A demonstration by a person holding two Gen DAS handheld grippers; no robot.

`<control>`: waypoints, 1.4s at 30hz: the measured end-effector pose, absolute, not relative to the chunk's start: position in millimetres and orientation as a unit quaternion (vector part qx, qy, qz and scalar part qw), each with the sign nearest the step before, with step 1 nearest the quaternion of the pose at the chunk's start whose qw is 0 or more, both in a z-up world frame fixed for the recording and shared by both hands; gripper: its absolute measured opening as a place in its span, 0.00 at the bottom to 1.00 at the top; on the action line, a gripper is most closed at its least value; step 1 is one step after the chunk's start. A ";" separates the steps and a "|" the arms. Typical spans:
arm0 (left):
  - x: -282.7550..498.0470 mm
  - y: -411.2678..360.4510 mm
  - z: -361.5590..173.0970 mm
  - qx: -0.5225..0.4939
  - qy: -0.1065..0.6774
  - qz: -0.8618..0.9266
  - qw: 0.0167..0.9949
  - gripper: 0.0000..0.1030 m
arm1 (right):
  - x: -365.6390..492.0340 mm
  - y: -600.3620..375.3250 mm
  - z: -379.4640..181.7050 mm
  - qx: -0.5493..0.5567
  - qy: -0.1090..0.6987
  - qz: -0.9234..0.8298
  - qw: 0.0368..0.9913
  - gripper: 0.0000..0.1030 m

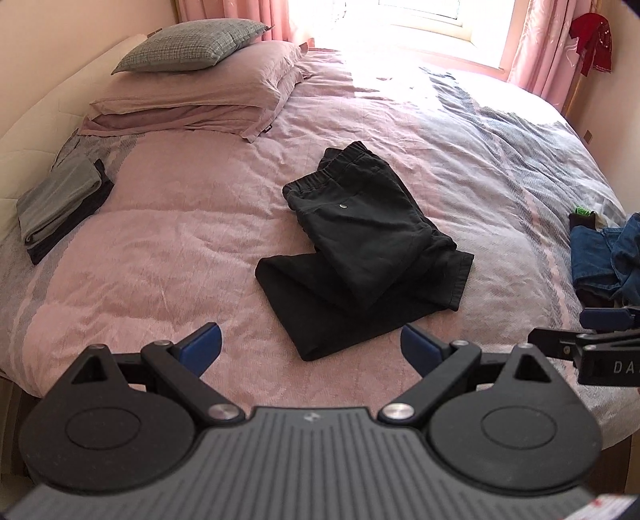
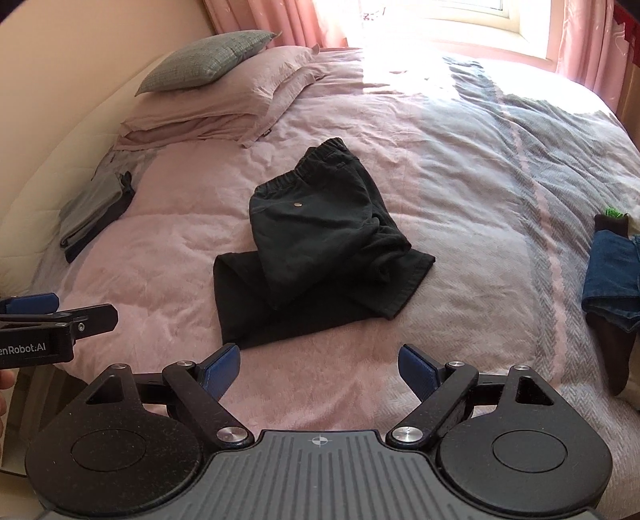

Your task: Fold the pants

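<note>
— Left gripper (image 1: 311, 347)? Right gripper (image 2: 319, 367)?

— Both spread wide, blue pads far apart, holding nothing. Hovering over the near edge of the bed (image 1: 168, 256), clear of the fabric. Each seen edge-on from the other's camera: right one poking in at 3 o'clock of the left wrist view, left one at 9 o'clock of the right wrist view.

— Black pants (image 1: 360, 244)?

— Lying mid-bed, straight ahead at 12 o'clock of both grippers, apart from them. Partly folded: waist half with the elastic band and a small metal snap on top, doubled over the legs, which fan out beneath toward 6 o'clock. Hems sticking out at about 4 o'clock of the pile. Edges not lined up, upper layer rumpled.

— Elsewhere on the pink bedspread?

— Folded grey clothes (image 1: 64, 206) stacked at 9 o'clock of the pants, well apart. Pink pillows (image 1: 200, 100) at 11 o'clock, with a grey checked cushion (image 1: 188, 42) resting on top. Blue jeans (image 1: 604, 256) heaped at 3 o'clock by the bed's edge, something dark with a green bit just beyond. Pink curtains (image 1: 536, 44) and a bright window (image 1: 436, 28) at 12 o'clock, behind the bed.
</note>
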State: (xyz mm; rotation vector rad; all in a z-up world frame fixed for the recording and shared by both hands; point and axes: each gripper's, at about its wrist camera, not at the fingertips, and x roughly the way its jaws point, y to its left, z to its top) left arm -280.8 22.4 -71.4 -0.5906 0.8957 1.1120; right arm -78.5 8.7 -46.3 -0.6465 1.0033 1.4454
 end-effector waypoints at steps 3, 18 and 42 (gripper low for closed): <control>-288.7 39.0 -80.2 -0.273 0.409 0.494 0.717 0.92 | -87.5 23.9 -54.1 -0.285 0.433 0.611 0.598 0.81; -421.3 213.2 -200.4 -0.335 0.437 0.558 0.620 0.92 | -146.9 124.2 -153.6 -0.357 0.388 0.551 0.646 0.81; -375.3 234.1 -288.9 -0.362 0.425 0.514 0.651 0.83 | 13.0 135.8 -200.4 -0.105 0.402 0.510 0.753 0.01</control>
